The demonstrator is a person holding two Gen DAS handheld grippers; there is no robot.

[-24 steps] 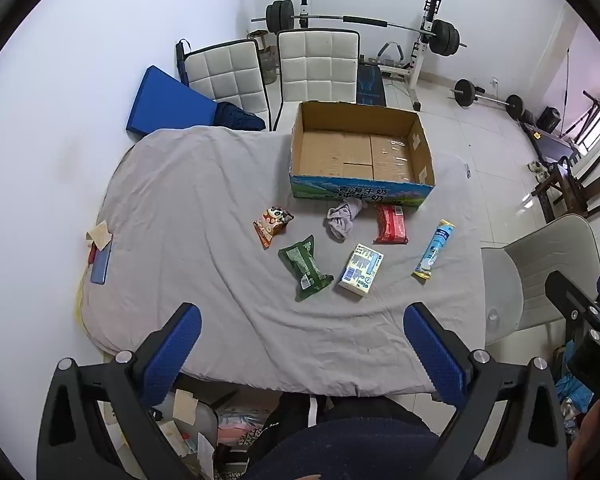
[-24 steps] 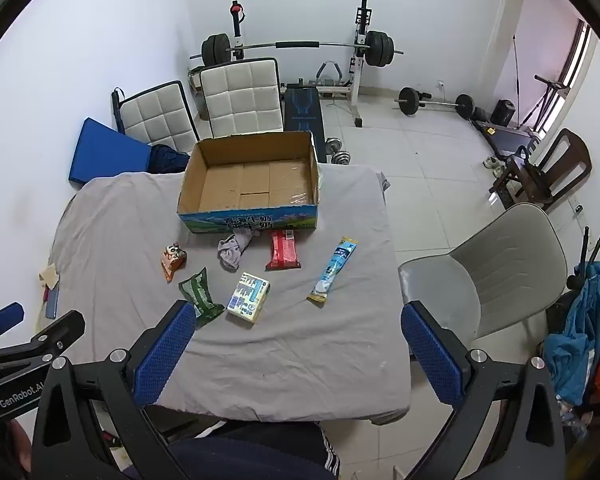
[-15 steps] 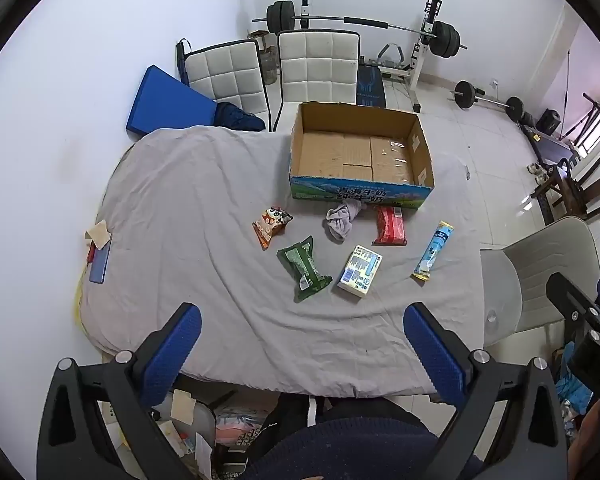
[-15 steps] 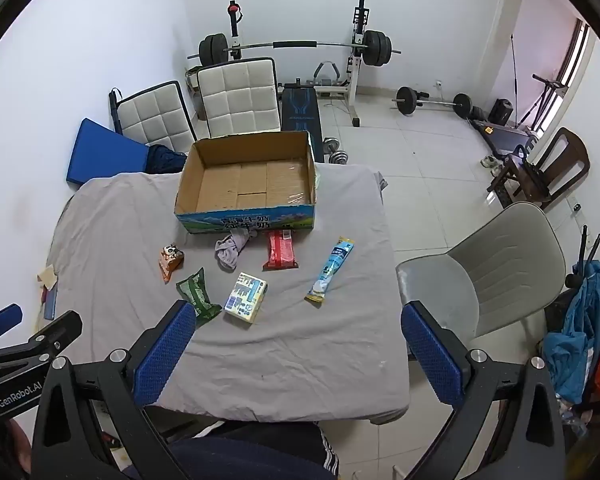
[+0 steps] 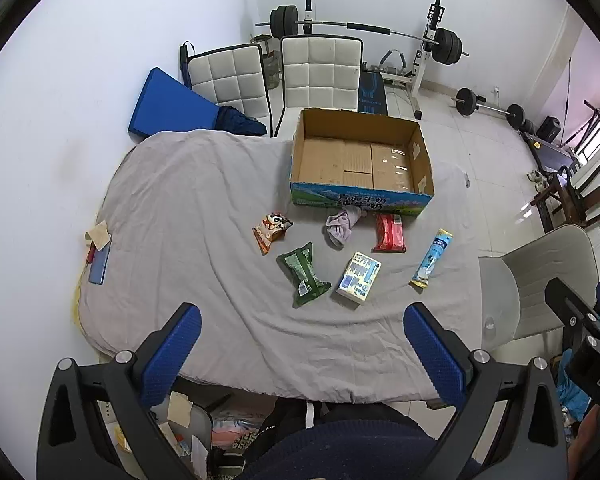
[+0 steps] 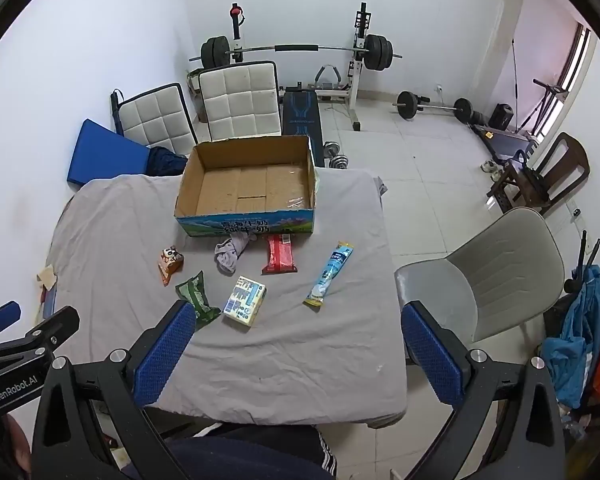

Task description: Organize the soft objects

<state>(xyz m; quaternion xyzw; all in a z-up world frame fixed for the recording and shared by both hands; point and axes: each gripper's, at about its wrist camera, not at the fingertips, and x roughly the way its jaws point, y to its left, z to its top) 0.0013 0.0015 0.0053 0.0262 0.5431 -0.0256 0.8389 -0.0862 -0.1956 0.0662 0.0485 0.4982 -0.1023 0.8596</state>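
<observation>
An empty cardboard box (image 5: 362,160) (image 6: 248,184) stands at the far side of a grey-sheeted table (image 5: 180,216) (image 6: 112,232). In front of it lie an orange snack bag (image 5: 271,229) (image 6: 169,262), a grey cloth (image 5: 342,225) (image 6: 231,252), a red packet (image 5: 389,233) (image 6: 281,255), a green packet (image 5: 302,273) (image 6: 195,294), a white-blue pack (image 5: 358,277) (image 6: 245,295) and a long blue tube pack (image 5: 432,257) (image 6: 330,272). My left gripper (image 5: 300,354) and right gripper (image 6: 296,350) are both open and empty, held above the table's near edge.
Two white padded chairs (image 5: 276,72) and a blue mat (image 5: 168,104) stand behind the table. A grey chair (image 6: 488,272) stands at the right. A phone (image 5: 99,260) lies at the table's left edge. Weights and a bench fill the back.
Both views have shifted only slightly; the objects sit a touch farther up. Both grippers stay open and nothing on the table has moved.
</observation>
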